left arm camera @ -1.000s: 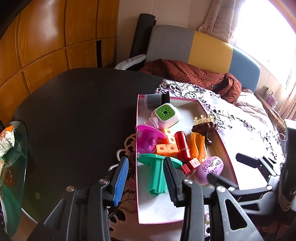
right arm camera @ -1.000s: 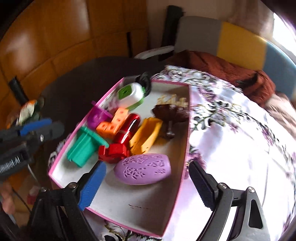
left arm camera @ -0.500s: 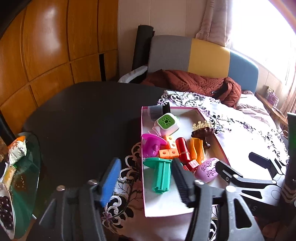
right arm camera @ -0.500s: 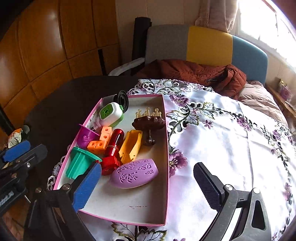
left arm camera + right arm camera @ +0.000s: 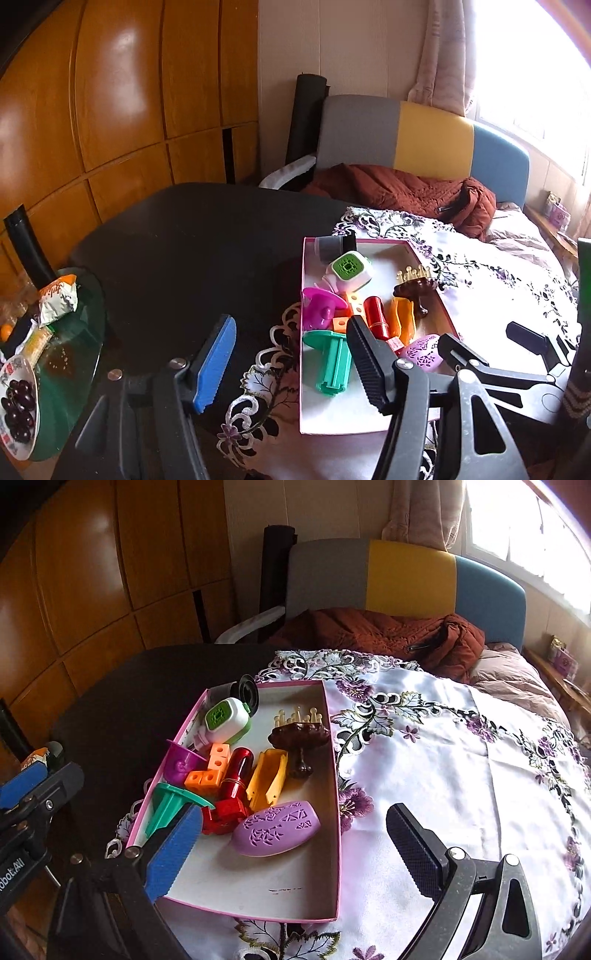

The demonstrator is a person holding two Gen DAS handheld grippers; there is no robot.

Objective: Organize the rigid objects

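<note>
Having released the green spool [image 5: 334, 363], left tongs [image 5: 290, 363] widened.

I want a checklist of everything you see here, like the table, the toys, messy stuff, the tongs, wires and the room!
Surface: round dark table, half under a flowered white cloth.
Job's things: pink-rimmed tray holds purple oval, green T-piece, red cylinder, orange cubes, yellow piece, brown stand, green-faced bottle.
Clutter: snack packet and grapes on a glass side table.
Tongs: left tongs and right tongs both open, empty; jaws just opened wider.
Cables: nothing seen.
Surroundings: wooden panels, colourful chair, brown jacket.
</note>
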